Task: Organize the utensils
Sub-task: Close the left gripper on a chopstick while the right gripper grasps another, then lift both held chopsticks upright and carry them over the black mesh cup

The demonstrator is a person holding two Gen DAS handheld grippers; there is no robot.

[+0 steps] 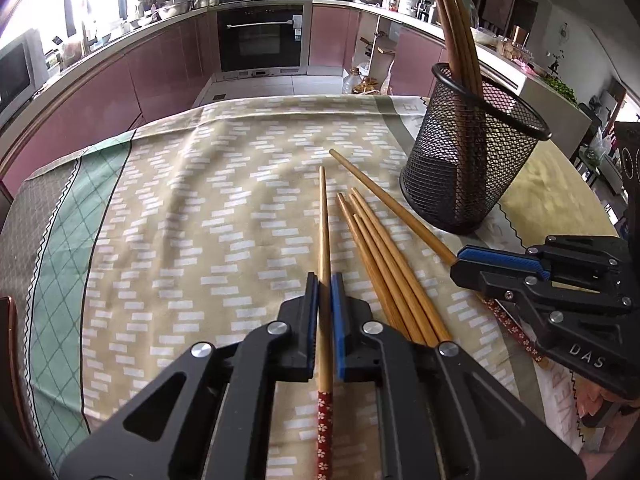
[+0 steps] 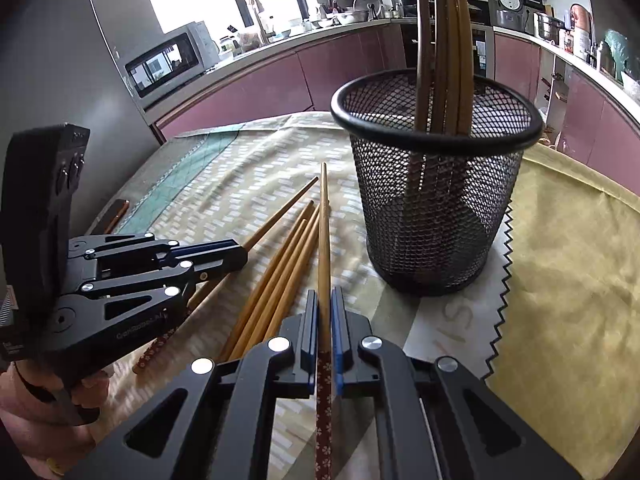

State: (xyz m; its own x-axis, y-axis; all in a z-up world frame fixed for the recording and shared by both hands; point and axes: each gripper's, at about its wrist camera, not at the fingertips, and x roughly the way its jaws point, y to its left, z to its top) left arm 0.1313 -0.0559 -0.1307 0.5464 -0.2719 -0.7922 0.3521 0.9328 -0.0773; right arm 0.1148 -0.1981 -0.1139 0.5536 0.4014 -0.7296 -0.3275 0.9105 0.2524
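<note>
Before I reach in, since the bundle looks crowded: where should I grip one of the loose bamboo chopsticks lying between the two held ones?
Grip the outermost bamboo chopstick mid-shaft, from above, jaws straddling it. The four lie flat, touching, so only an edge stick leaves finger room beside the black mesh holder.

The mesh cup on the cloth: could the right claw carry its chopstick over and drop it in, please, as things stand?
Probably yes. The mesh cup stands just ahead and right of the right claw, its mouth open beside the chopsticks already inside; nothing lies between.
</note>
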